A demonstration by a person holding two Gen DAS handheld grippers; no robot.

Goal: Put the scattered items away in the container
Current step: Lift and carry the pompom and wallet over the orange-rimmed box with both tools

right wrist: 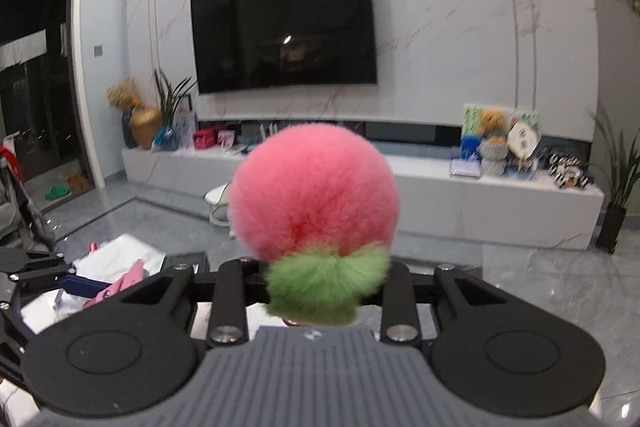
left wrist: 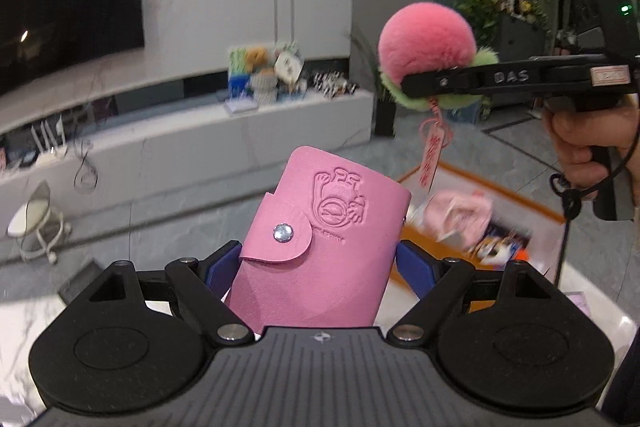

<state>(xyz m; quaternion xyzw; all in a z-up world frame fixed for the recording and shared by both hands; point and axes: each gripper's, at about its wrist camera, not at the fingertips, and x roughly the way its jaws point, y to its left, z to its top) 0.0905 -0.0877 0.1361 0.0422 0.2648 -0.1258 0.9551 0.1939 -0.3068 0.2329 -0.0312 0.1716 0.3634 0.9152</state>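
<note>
Pink card holder (left wrist: 324, 247) clamped in left hand-held gripper (left wrist: 320, 263); right hand-held gripper (right wrist: 320, 291) clamps pompom (right wrist: 314, 203), tag (left wrist: 430, 155) visible only left view.

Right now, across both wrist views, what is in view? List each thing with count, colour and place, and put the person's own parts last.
card holder: 1, pink with a silver snap, clamped in the left gripper.
pompom charm: 1, pink ball with green fluff below and a pink tag hanging, clamped in the right gripper.
television: 1, black, on the marble wall.
TV bench: 1, white, below the television, carrying small ornaments.
stool: 1, white, on the grey floor.
gold vase: 1, at the bench's left end.
left gripper: black, blue pads.
right gripper: black.
hand: 1, holding the right gripper's handle.
</note>
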